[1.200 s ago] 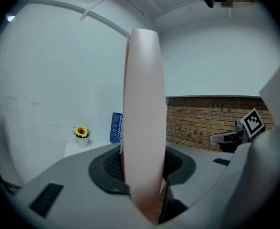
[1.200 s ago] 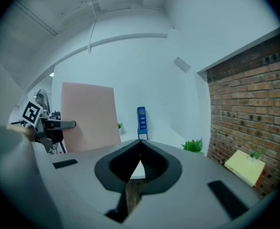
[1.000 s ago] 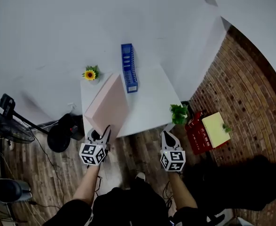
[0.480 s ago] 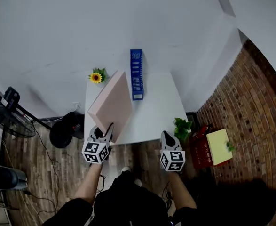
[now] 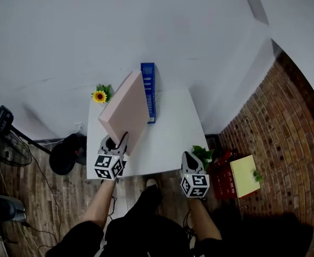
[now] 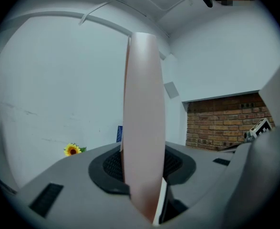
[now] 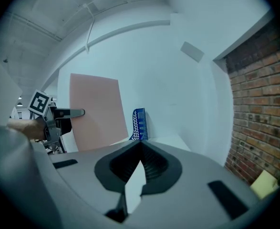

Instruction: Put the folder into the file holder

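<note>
My left gripper (image 5: 117, 141) is shut on the near edge of a large pale pink folder (image 5: 125, 109). The folder stands tilted above the left half of the white table (image 5: 170, 127). In the left gripper view the folder (image 6: 142, 113) rises edge-on between the pads. The blue slotted file holder (image 5: 148, 90) stands at the table's back, just right of the folder's far edge. It also shows as the file holder (image 7: 140, 124) beside the folder (image 7: 96, 111) in the right gripper view. My right gripper (image 5: 190, 157) hovers at the table's front right edge, shut and empty.
A sunflower pot (image 5: 99, 96) sits at the table's back left corner. A green plant (image 5: 203, 153), a red crate (image 5: 225, 162) and a yellow pad (image 5: 245, 174) lie right of the table. A black fan base (image 5: 63, 154) stands on the wooden floor at left.
The folder has been lifted steeper and carried toward the file holder. Both grippers now sit closer to the table, the right one over its front edge.
</note>
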`<state>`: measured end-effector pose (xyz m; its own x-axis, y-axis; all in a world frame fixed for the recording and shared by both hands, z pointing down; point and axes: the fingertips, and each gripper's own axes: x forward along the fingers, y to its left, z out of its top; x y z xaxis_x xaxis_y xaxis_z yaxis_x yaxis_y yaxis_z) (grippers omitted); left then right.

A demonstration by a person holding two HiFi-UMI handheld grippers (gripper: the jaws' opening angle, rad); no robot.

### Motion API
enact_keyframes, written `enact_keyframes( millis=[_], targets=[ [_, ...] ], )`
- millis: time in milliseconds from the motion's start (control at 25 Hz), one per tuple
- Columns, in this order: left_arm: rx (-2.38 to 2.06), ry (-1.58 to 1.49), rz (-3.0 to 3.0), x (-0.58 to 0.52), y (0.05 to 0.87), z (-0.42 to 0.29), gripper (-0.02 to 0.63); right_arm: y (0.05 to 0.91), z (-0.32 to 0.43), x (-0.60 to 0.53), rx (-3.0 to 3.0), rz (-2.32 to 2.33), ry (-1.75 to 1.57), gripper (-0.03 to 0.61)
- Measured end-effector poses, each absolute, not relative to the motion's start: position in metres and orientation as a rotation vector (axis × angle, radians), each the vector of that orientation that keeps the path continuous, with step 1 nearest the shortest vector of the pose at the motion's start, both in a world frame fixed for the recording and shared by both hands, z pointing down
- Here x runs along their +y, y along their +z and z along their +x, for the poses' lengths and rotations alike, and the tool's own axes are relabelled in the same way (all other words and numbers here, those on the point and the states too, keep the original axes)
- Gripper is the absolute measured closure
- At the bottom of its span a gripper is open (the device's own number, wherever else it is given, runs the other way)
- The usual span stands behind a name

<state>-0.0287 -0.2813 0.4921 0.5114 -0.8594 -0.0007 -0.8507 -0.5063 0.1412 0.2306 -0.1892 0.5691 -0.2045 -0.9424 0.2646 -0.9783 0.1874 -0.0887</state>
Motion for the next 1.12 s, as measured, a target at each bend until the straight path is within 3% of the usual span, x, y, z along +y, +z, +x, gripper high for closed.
enact_keyframes(
  millis=[1120],
  targets=[
    [-1.659,-0.047,2.508,-0.483,0.505,0.032,0.443,0.575,0.292,-0.389,-2.281,1.805,0.381,0.571]
  ],
)
